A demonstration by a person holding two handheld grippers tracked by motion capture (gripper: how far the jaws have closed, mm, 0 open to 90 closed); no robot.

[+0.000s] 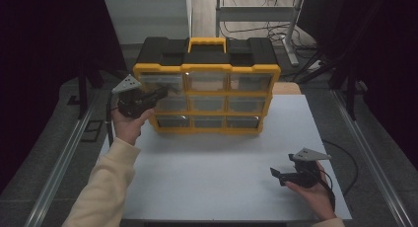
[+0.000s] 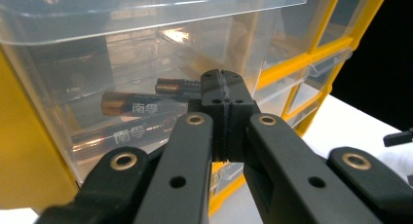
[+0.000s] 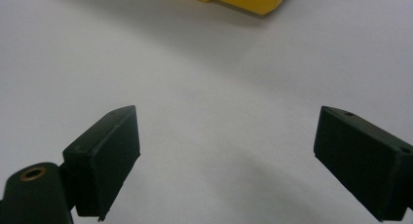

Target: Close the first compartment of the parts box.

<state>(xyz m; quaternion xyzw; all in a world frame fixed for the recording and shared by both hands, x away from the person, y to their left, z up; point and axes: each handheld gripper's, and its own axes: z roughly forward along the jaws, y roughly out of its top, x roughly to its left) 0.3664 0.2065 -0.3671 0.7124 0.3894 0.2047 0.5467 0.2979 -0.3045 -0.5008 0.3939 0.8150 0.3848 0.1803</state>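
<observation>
Yellow plastic box (image 1: 207, 96) with clear drawers stands at the back of the white table (image 1: 222, 163). Batteries (image 2: 129, 103) lie in the drawer (image 2: 146, 68) (top left) at the left gripper (image 2: 223, 80), jaws together. Right gripper (image 3: 229, 156) jaws apart over the table, dark room around

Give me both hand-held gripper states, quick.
Left hand-held gripper: closed, nothing between its jaws, at the clear drawer holding batteries.
Right hand-held gripper: open, empty, over the white table.
</observation>
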